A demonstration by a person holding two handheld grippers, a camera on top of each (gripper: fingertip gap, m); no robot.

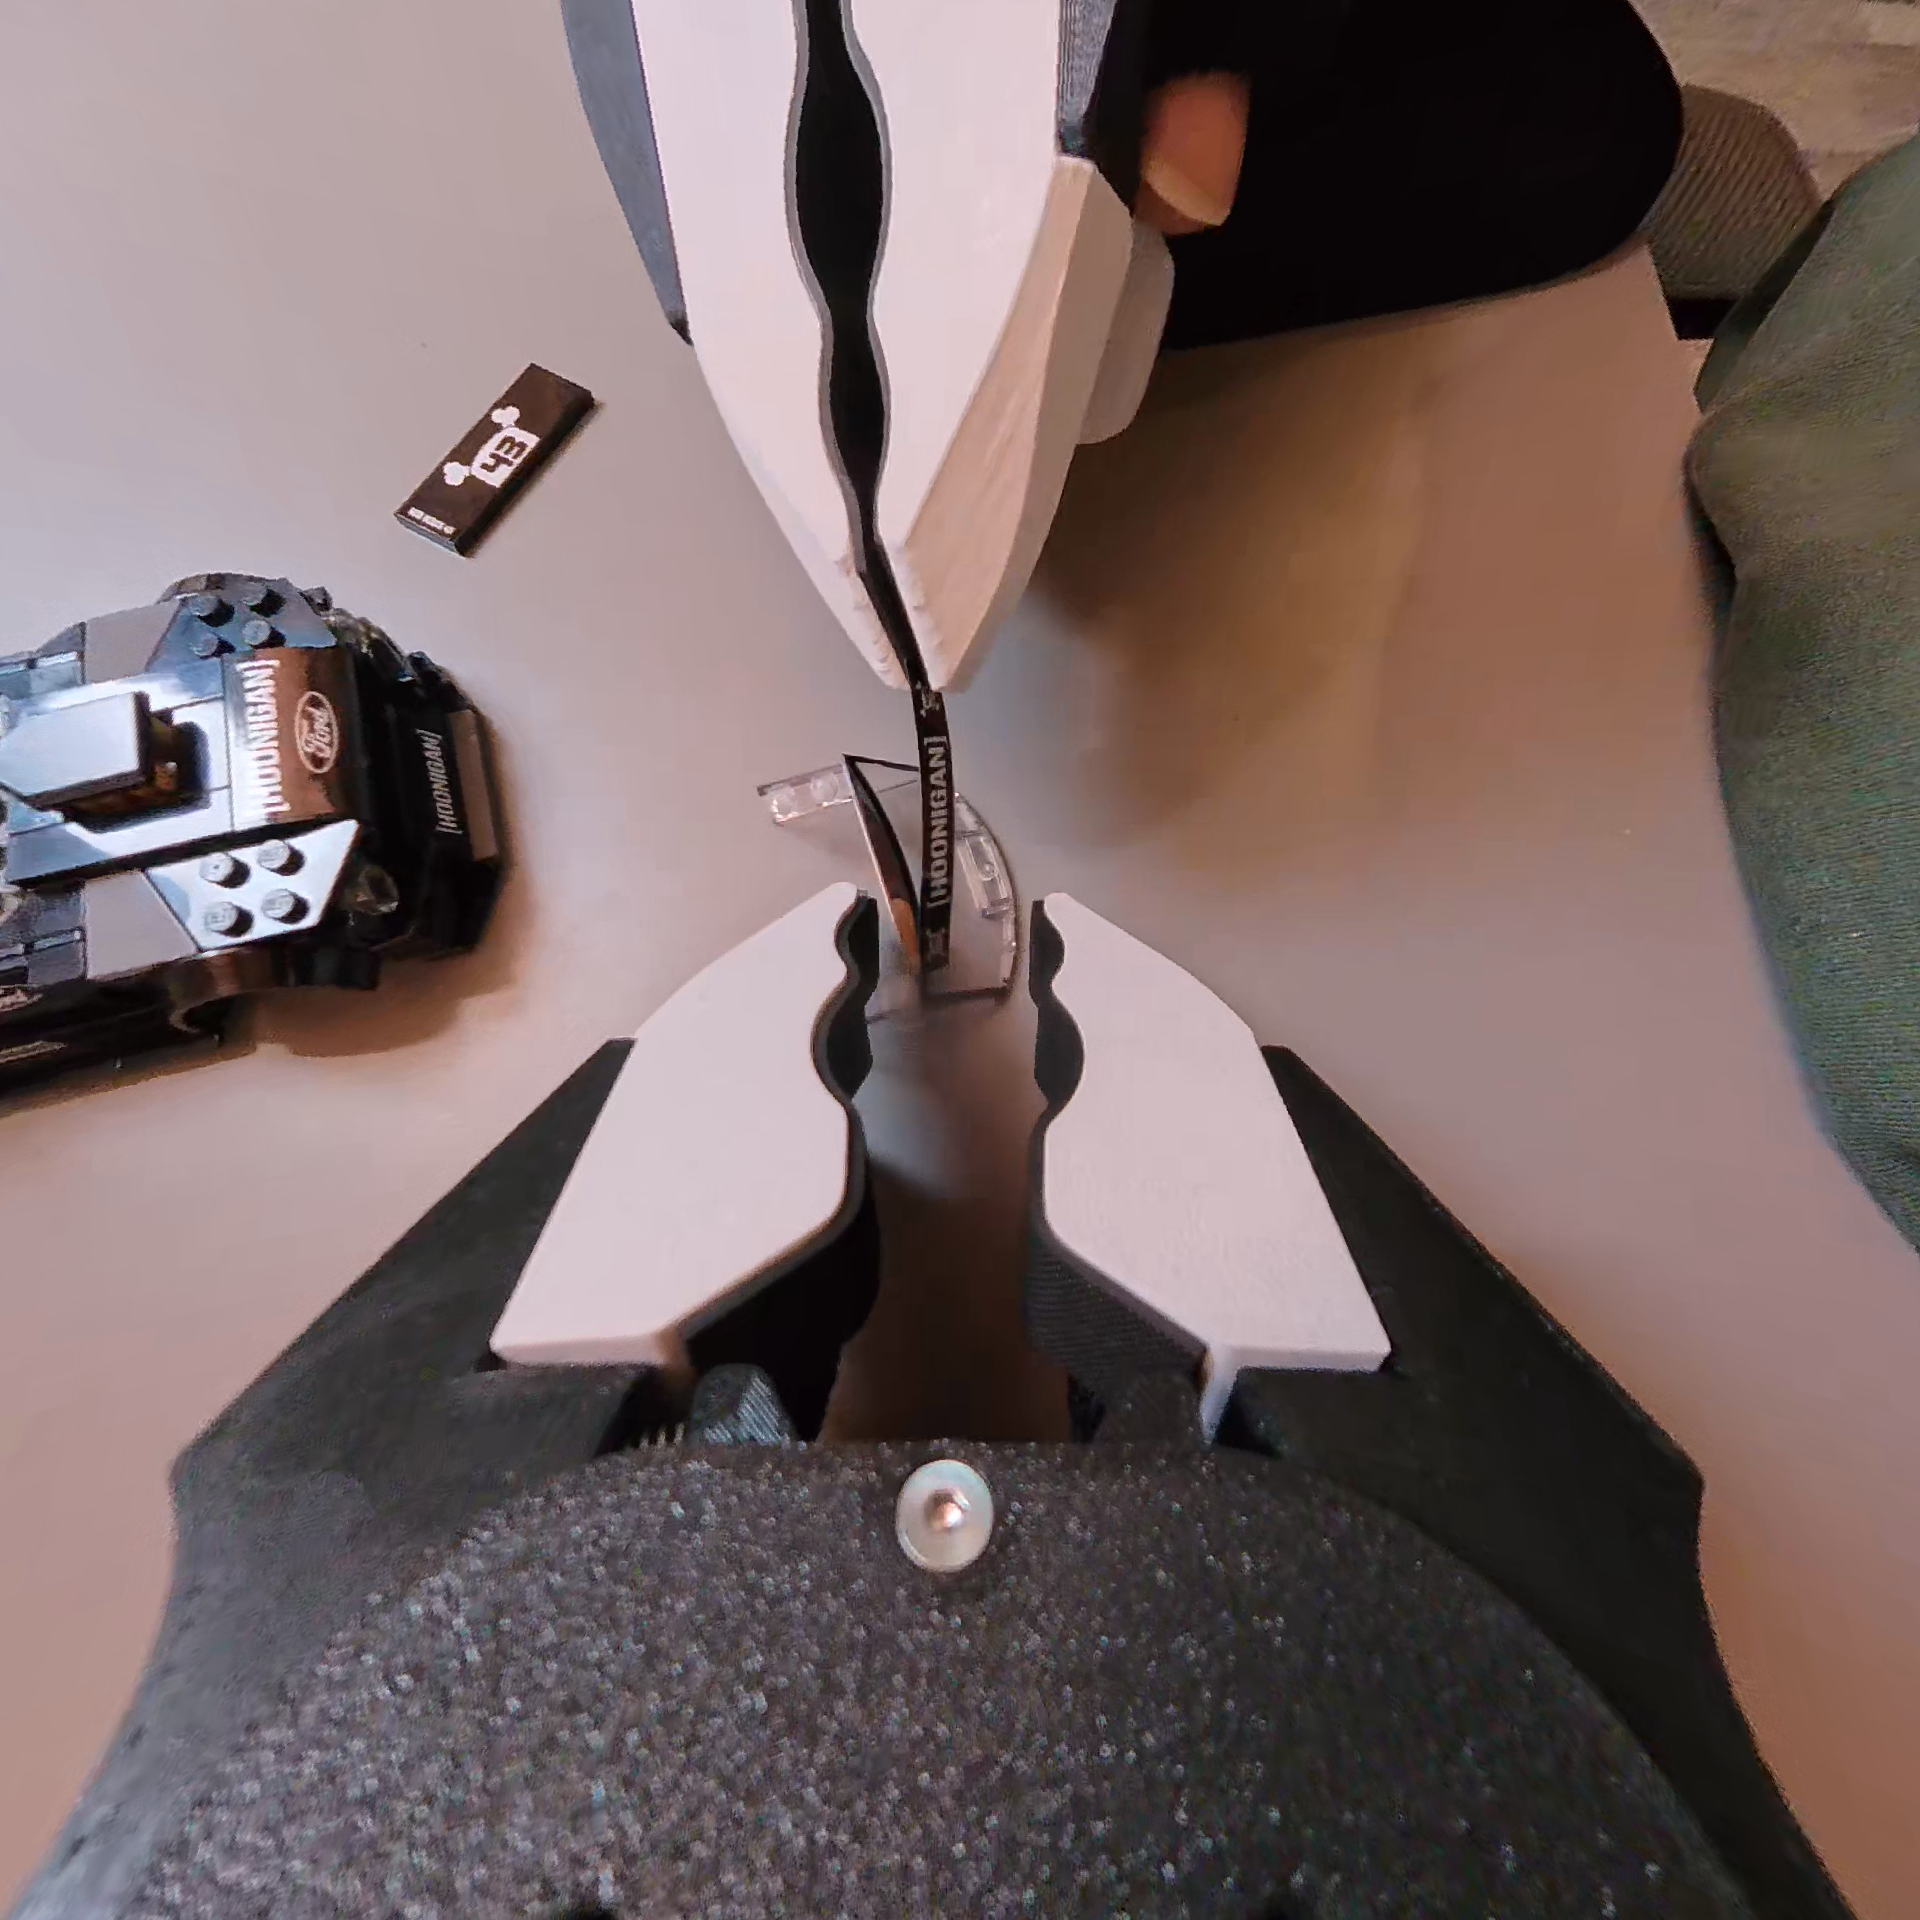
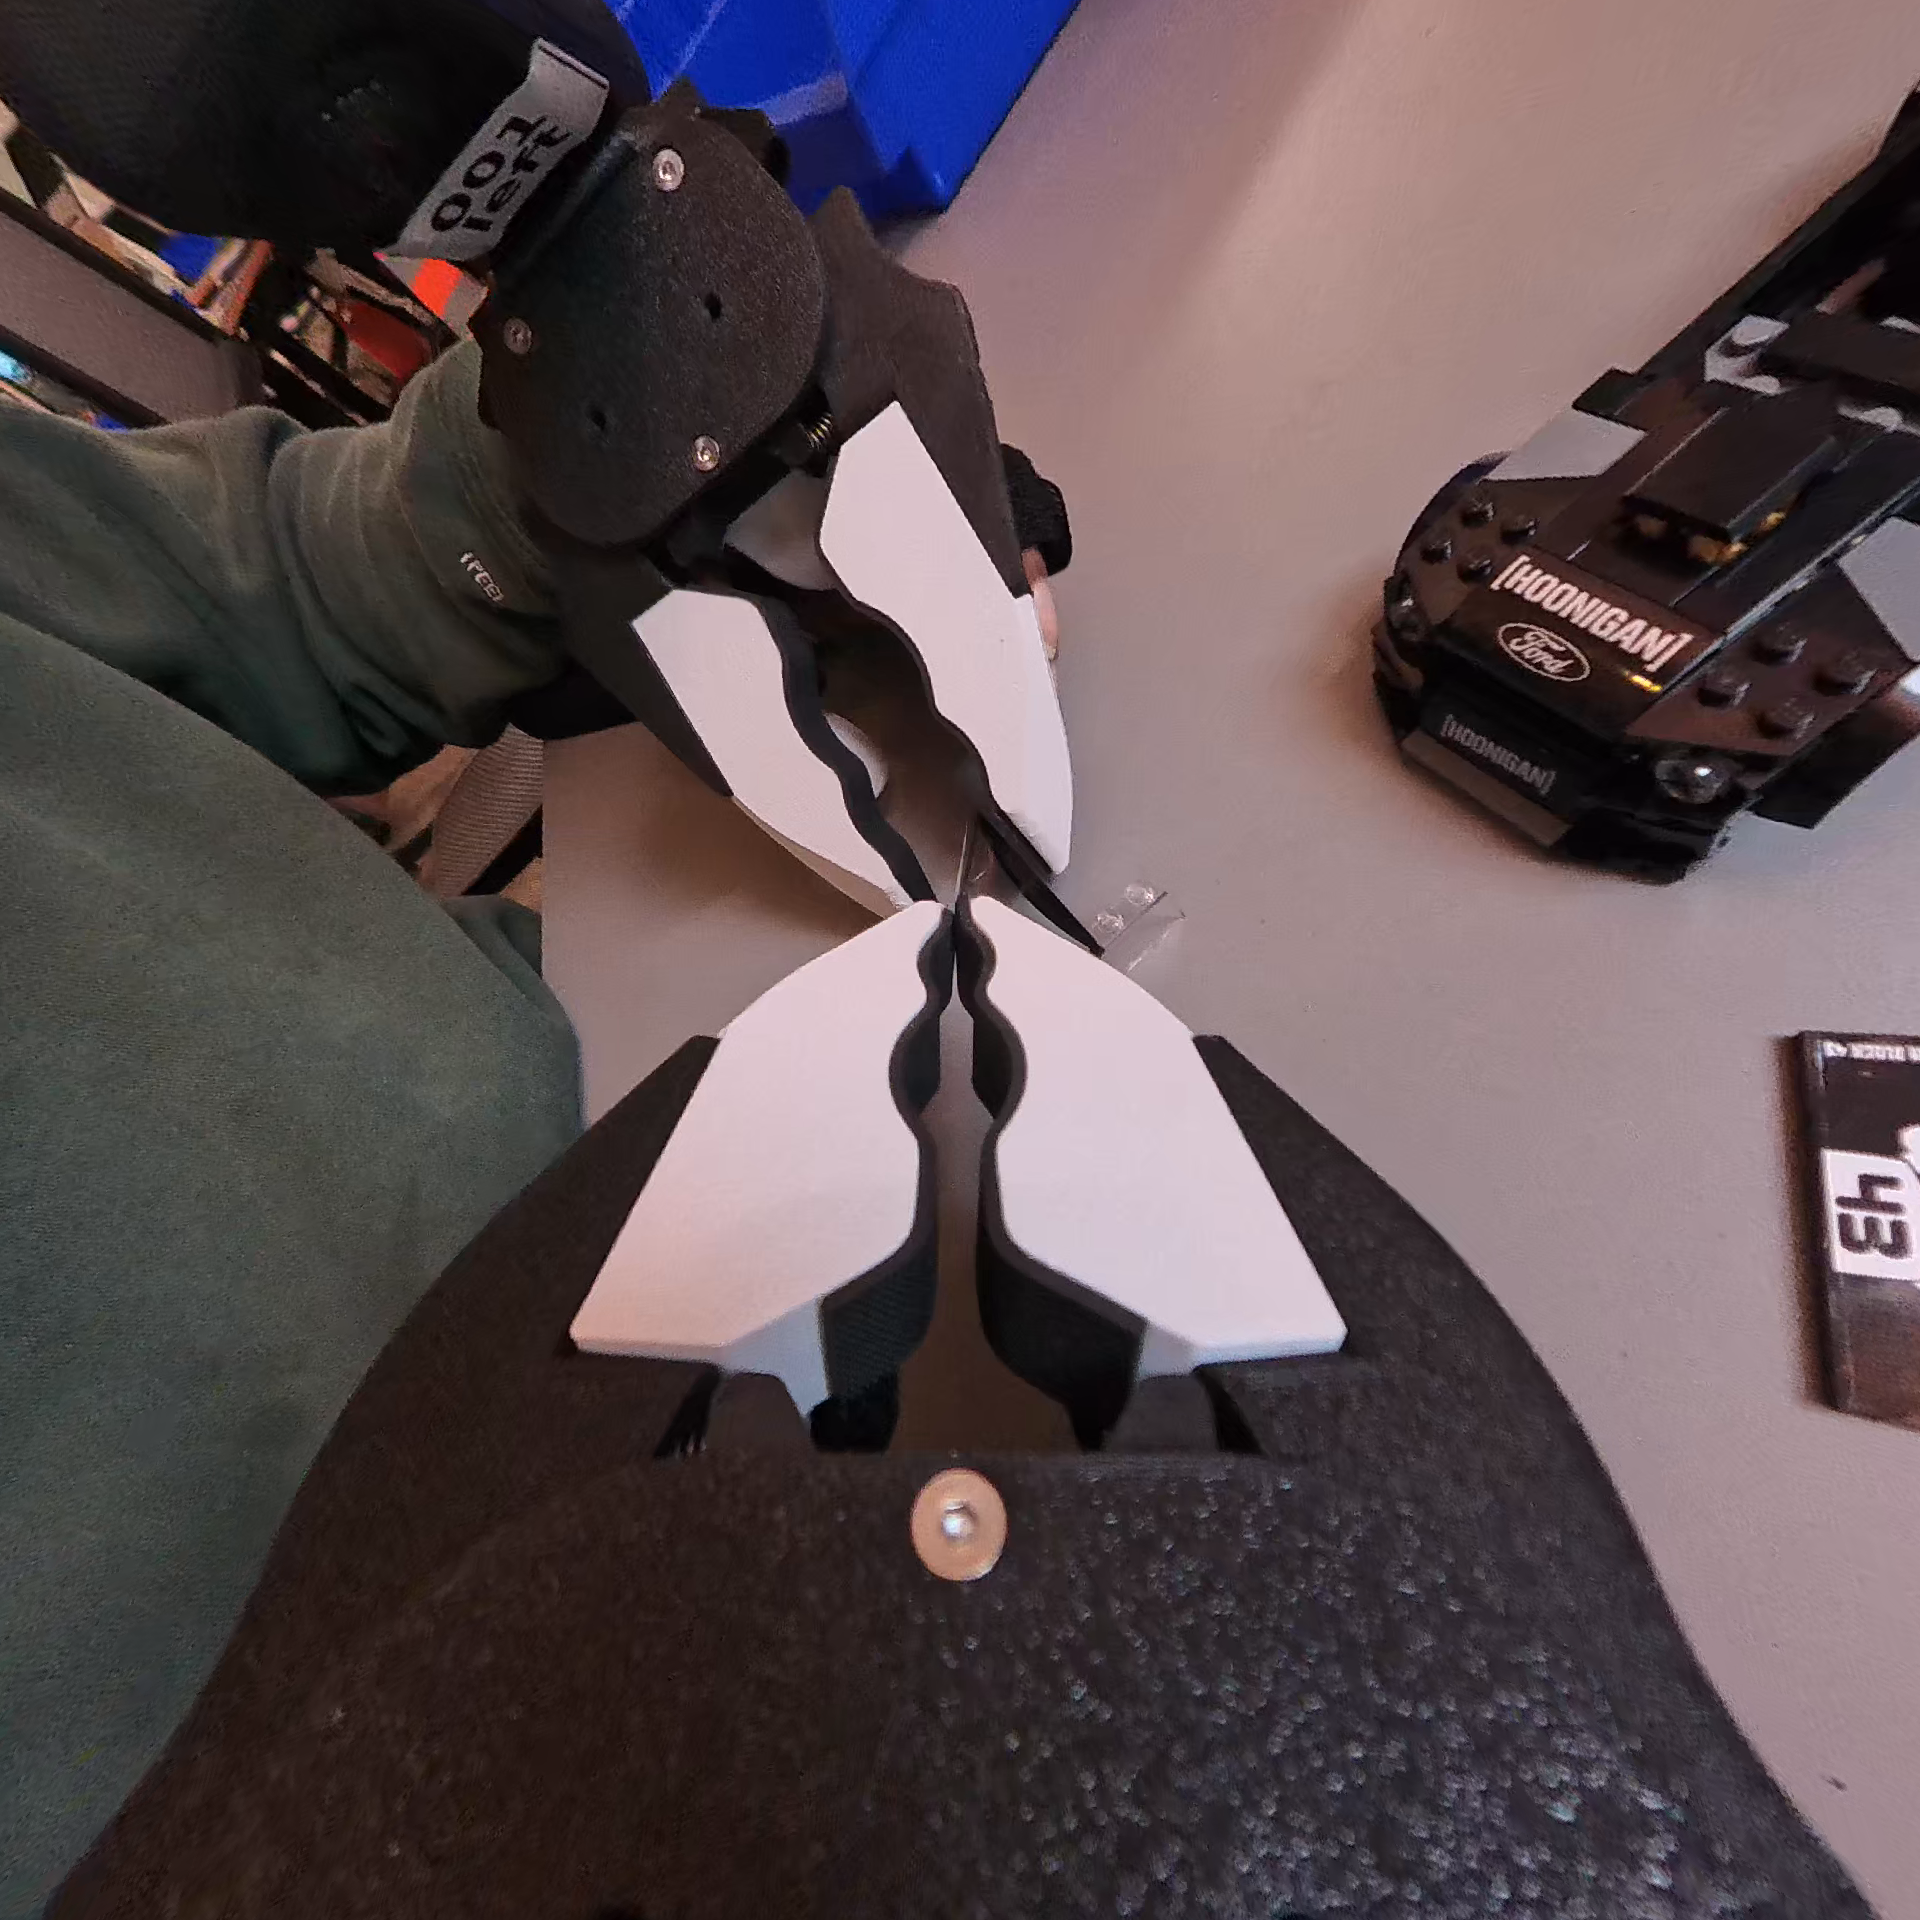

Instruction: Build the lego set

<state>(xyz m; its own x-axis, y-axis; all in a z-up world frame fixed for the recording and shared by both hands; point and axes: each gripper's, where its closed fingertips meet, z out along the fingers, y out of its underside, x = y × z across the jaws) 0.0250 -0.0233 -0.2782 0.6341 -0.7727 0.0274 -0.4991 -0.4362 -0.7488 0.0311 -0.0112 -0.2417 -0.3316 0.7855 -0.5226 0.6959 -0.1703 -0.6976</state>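
While your right claw [image 1: 906,665] comes down from the far side in the left wrist view, its two white fingers are pressed together at the tips on a thin black strip [image 1: 928,821] with white print, most likely a sticker. That strip hangs from the tips and runs down onto a clear windscreen piece [image 1: 971,883] standing on the grey counter [image 1: 1351,831]. In the right wrist view the same claw [image 2: 954,914] shows its tips closed with only a hairline between them, and the strip itself is mostly hidden there.

Your left claw [image 1: 945,914] sits with its fingers parted, a clear gap between the tips, one on each side of the windscreen piece. Whether either finger actually touches the clear piece, you cannot tell from these views. In the right wrist view that claw [image 2: 977,862] angles in from the upper left, its tips just beyond your right claw's, with the clear piece [image 2: 1132,914] peeking out beside them.

Off to the side on the counter stands the half-built black car [image 1: 239,821], nose toward the claws, well apart from them; it also shows in the right wrist view [image 2: 1662,665]. A flat black tile [image 1: 497,457] with white print lies near the car. Your green sleeve [image 2: 260,582] fills the left of the right wrist view.
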